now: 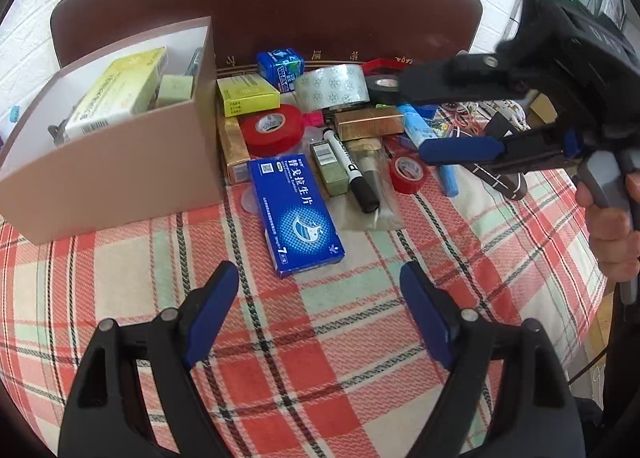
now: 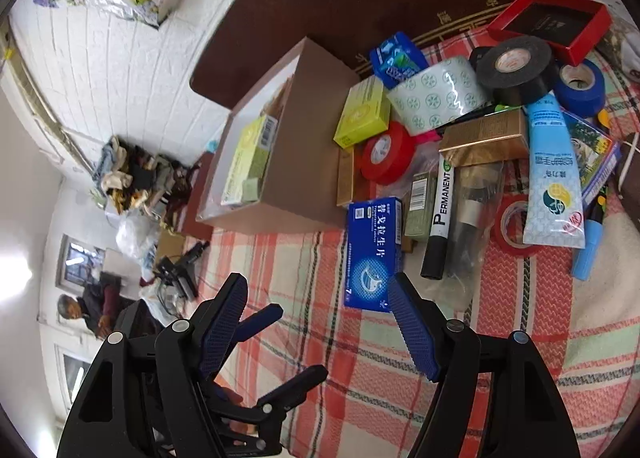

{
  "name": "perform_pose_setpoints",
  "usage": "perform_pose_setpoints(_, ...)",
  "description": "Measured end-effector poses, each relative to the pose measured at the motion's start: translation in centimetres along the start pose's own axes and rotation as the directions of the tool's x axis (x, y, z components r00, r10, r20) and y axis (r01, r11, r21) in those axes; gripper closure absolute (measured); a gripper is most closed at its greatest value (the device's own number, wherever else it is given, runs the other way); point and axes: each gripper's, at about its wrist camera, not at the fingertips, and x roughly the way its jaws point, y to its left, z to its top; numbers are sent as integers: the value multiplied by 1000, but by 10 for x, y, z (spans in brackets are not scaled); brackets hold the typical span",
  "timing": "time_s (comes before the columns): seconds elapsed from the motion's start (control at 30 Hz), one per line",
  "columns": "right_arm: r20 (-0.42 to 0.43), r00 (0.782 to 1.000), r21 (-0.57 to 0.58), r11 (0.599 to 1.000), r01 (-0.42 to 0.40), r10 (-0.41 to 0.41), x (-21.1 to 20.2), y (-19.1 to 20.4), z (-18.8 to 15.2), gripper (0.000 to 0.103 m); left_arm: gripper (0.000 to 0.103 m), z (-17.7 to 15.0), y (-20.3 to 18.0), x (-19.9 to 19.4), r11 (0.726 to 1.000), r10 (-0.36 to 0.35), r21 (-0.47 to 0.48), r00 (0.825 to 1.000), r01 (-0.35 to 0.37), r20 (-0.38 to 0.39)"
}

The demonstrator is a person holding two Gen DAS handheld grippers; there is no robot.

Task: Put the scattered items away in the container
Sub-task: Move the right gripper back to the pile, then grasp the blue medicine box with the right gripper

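Hovering over the plaid cloth (image 1: 328, 338), the left gripper (image 1: 320, 290) has its jaws spread wide and empty, just near of the blue box (image 1: 296, 210). The right gripper (image 2: 320, 310) is likewise agape with nothing in it. The container (image 1: 120, 178) sits far left, holding a yellow box (image 1: 116, 94); red tape (image 1: 272, 128) and a marker (image 1: 352, 170) lie beside it.
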Motion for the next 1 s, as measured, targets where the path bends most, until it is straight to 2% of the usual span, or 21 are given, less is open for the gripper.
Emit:
perform_pose_setpoints(0.17, -84, 992, -80, 993, 88, -94, 36, 10, 14, 29, 20, -3, 5, 12, 999, 6, -46, 1000, -6, 6)
perform_pose_setpoints(0.27, -165, 978, -71, 991, 115, -125, 65, 4, 21, 29, 20, -2, 5, 22, 998, 24, -49, 1000, -24, -11)
perform_pose_setpoints(0.33, -185, 965, -87, 982, 170, -184, 79, 2, 26, 29, 20, 0, 4, 31, 998, 26, -48, 999, -27, -34)
perform_pose_setpoints(0.43, -193, 956, -99, 973, 206, -222, 91, 0, 35, 29, 20, 3, 1, 39, 999, 32, -34, 998, -33, -56)
perform_pose_setpoints(0.63, -274, 933, -104, 971, 214, -235, 118, -2, 51, 29, 20, 10, -5, 52, 999, 54, 5, 994, -54, -98)
perform_pose_setpoints(0.7, -290, 920, -90, 965, 246, -262, 125, -8, 59, 29, 20, 12, -7, 56, 998, 59, 13, 992, -58, -109)
perform_pose_setpoints(0.9, -340, 908, -90, 969, 229, -246, 138, -12, 60, 29, 20, 17, 2, 70, 996, 84, -8, 987, -86, -137)
perform_pose_setpoints(1.0, -353, 910, -84, 976, 200, -217, 143, -14, 60, 29, 20, 18, 7, 78, 995, 92, -16, 983, -96, -161)
